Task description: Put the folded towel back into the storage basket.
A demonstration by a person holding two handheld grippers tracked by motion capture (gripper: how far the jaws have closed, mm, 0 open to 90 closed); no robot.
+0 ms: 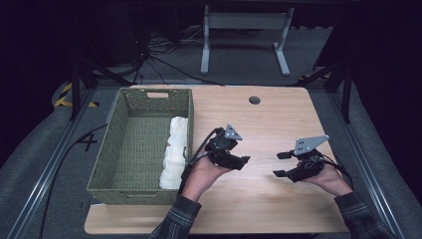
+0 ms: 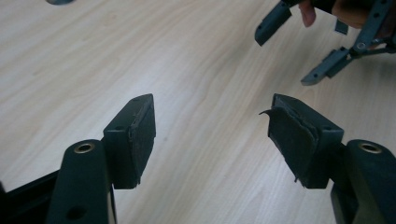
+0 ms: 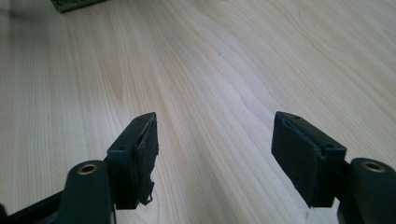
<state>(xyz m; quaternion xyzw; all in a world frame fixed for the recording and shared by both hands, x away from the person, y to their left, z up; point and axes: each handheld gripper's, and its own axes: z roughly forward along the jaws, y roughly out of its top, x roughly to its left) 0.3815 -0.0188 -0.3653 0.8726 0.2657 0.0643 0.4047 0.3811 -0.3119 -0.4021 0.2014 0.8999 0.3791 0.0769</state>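
A green woven basket (image 1: pixel 134 185) stands at the table's left, with a white folded cloth (image 1: pixel 175 152) lying along its right inner wall. My left gripper (image 1: pixel 243 160) hovers low over the wood just right of the basket, jaws open with nothing between them (image 2: pixel 211 140). My right gripper (image 1: pixel 281 164) is held further right, pointing left toward the other one, jaws open and empty (image 3: pixel 214 156). In the left gripper view the right gripper's fingers (image 2: pixel 273 22) show at the top right with a hand behind them.
The light wooden table (image 1: pixel 263 124) has a round cable hole (image 1: pixel 255 100) near its far edge. A corner of the basket (image 3: pixel 74 4) shows at the top left of the right gripper view. Cables and a white desk frame (image 1: pixel 244 35) lie on the floor beyond.
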